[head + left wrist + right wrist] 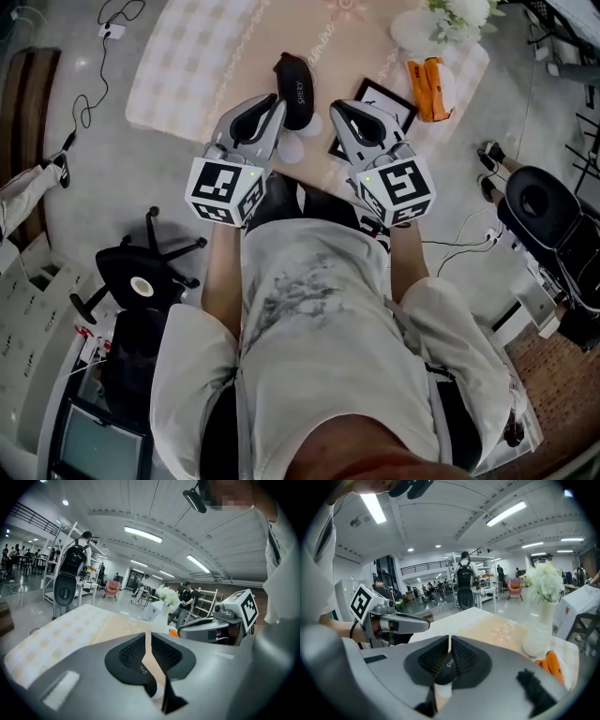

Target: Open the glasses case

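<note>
The black glasses case lies closed on the beige runner of the table, with white lettering on its lid. My left gripper hovers just left of the case's near end, its jaws a narrow gap apart and empty. My right gripper hovers just right of it, shut and empty. In the left gripper view the case shows low between the jaws of my left gripper. The right gripper view shows the case below my right gripper.
A small white round thing sits just in front of the case. A black picture frame, an orange packet and a white vase of flowers stand to the right. Office chairs flank the person.
</note>
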